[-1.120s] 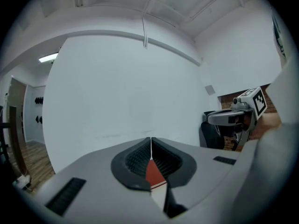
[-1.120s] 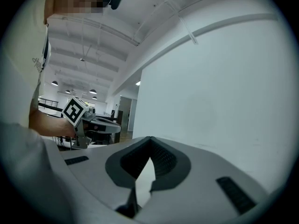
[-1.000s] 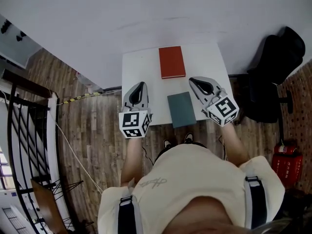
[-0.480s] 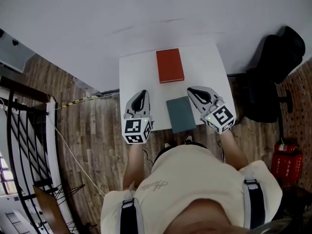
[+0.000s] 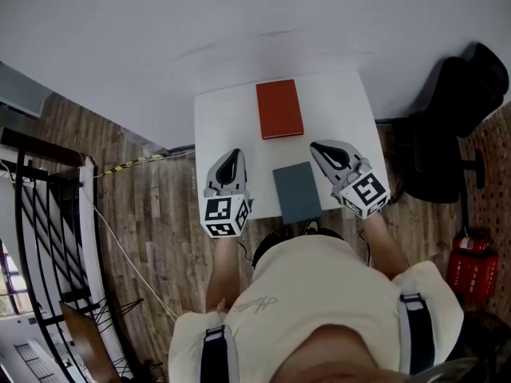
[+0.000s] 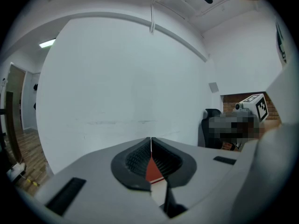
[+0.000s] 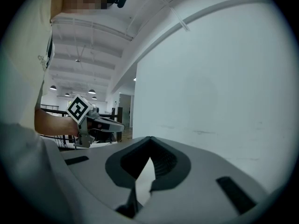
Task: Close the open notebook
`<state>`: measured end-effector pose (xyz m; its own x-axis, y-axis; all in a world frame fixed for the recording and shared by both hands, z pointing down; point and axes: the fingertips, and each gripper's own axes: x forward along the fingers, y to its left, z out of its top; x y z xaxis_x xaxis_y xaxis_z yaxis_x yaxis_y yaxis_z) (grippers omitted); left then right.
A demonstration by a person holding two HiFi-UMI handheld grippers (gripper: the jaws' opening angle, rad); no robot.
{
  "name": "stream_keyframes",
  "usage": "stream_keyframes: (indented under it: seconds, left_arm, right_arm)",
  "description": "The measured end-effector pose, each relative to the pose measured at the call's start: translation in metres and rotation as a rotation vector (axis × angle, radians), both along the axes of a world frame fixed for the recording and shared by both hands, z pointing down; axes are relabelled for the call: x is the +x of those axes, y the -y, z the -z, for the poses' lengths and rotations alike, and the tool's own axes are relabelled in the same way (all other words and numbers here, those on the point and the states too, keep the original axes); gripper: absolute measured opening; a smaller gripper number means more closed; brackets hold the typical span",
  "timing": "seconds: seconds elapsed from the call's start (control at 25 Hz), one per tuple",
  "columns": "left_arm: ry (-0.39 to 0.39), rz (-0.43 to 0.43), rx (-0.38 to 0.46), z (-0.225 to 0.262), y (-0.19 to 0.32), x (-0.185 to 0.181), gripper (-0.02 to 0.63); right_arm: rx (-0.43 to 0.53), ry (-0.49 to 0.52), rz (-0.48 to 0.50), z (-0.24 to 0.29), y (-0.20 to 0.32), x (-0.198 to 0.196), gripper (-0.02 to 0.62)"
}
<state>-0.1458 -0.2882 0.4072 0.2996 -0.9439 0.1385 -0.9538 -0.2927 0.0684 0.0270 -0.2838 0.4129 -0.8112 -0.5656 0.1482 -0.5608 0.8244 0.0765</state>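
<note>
A closed red notebook (image 5: 279,108) lies flat at the back middle of the small white table (image 5: 219,122). A closed grey-green notebook (image 5: 297,191) lies at the table's front edge. My left gripper (image 5: 232,156) hovers over the table's front left, jaws shut with nothing between them; a sliver of the red notebook (image 6: 151,171) shows past its tips. My right gripper (image 5: 321,148) hovers right of the grey-green notebook, jaws shut and empty. Neither gripper touches a notebook.
A white wall rises behind the table. A black office chair (image 5: 455,126) stands at the right, with a red fire extinguisher (image 5: 463,263) on the wooden floor beyond it. A black railing (image 5: 36,222) runs along the left.
Both grippers have drawn back a little toward the table's front edge. The notebooks have not moved.
</note>
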Motion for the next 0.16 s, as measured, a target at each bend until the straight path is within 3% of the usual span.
stream_keyframes:
  seconds: [0.16]
  left_arm:
    - [-0.008, 0.028, 0.012, 0.0029, 0.0101, 0.0025, 0.021]
  right_arm:
    - [0.013, 0.01, 0.019, 0.0031, 0.0109, 0.0035, 0.008]
